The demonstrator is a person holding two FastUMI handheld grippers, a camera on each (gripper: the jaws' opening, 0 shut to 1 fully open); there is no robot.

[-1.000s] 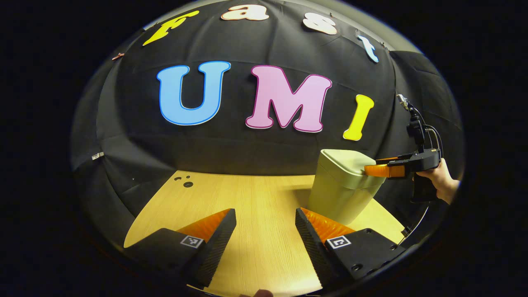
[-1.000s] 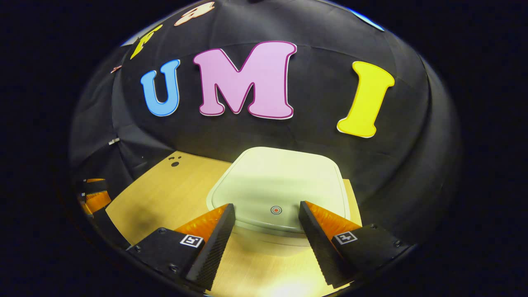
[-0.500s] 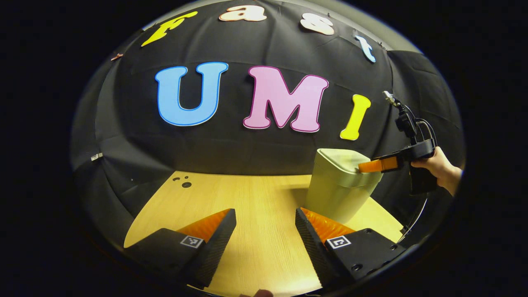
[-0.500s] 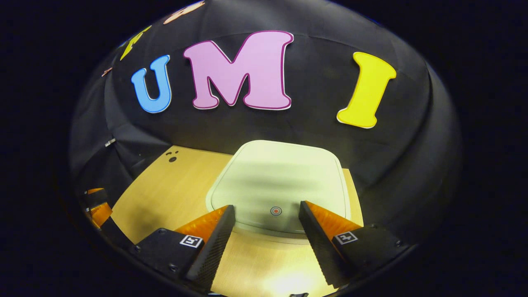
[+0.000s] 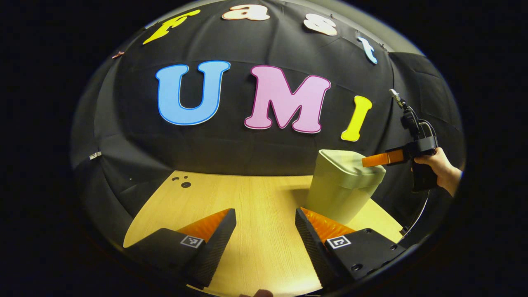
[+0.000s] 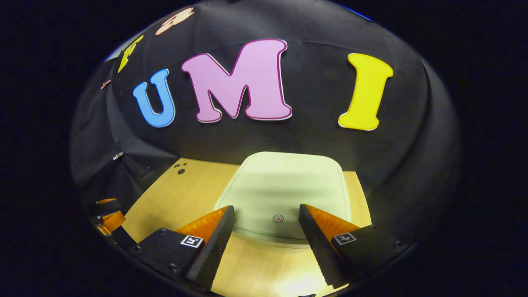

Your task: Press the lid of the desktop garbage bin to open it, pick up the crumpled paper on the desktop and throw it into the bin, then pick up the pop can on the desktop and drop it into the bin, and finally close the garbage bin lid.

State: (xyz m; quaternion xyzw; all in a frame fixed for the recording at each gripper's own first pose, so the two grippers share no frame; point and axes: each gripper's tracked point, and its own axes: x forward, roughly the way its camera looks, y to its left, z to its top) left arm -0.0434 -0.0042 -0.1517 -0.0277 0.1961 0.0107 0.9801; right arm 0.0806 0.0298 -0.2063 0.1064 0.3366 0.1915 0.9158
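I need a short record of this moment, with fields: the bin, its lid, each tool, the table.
bin: pale green garbage bin standing upright on the wooden table, near the black wall
lid: lid closed, with a small round mark near its front edge
right tool: right tool open, empty, above the lid's front edge, held by a hand; contact with the lid cannot be told
left tool: left tool open, empty, above bare tabletop, apart from the bin

Right gripper (image 5: 365, 161) above closed bin (image 5: 344, 187)
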